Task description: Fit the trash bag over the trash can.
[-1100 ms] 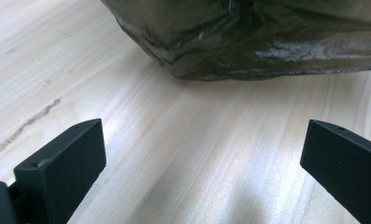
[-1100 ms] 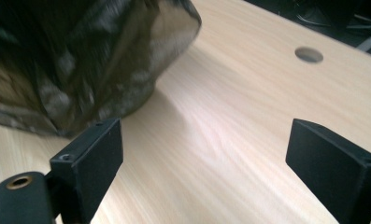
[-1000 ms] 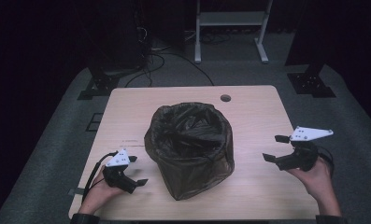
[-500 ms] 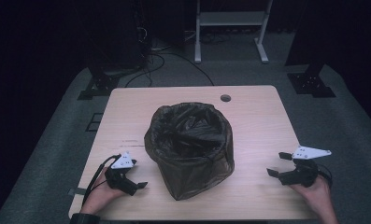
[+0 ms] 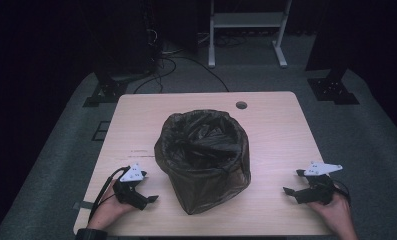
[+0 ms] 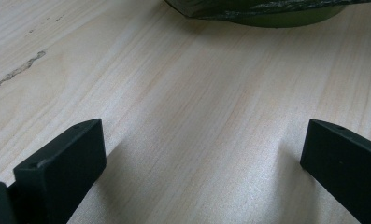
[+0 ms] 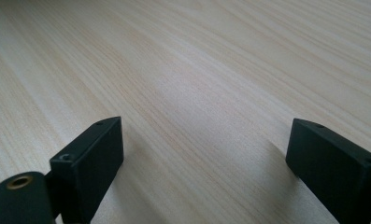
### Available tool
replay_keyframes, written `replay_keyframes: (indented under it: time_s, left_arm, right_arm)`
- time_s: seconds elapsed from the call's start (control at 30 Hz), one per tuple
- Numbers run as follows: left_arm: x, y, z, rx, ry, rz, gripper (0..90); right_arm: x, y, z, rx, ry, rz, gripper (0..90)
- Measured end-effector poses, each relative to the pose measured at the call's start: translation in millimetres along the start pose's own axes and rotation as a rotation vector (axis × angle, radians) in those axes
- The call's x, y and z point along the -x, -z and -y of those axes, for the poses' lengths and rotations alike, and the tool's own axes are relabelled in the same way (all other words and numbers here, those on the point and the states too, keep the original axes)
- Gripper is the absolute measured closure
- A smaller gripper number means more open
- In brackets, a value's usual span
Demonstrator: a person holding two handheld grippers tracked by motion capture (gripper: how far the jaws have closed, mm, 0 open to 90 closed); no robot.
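A bin [image 5: 203,165] with a dark bag [image 5: 201,137] in it stands in the middle of the wooden table [image 5: 276,130]. The left gripper [image 5: 148,198] rests on the table just beside the bin, jaws wide apart and holding nothing. The right gripper [image 5: 292,183] sits low near the table's right edge, well apart from the bin, jaws wide apart too.

one bin [image 5: 203,160], two tools, left tool [image 5: 145,196], right tool [image 5: 292,183], one table [image 5: 276,125].
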State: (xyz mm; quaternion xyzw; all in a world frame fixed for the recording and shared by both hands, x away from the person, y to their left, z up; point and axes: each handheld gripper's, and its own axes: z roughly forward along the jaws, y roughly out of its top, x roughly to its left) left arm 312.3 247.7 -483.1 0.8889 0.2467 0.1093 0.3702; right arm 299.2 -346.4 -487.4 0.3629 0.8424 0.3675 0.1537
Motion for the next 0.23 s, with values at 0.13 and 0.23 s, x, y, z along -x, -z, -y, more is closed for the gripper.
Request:
replay_keyframes:
  time_s: [0.13,0.23]
  left_arm:
    - [0.4,0.1,0.2,0.001,0.004,-0.003,0.0]
    - [0.3,0.1,0.1,0.0,0.004,-0.003,0.0]
  right_arm:
    - [0.0,0.0,0.0,0.0,0.0,0.0,9.8]
    - [-0.1,0.0,0.1,0.0,0.0,0.001,9.8]
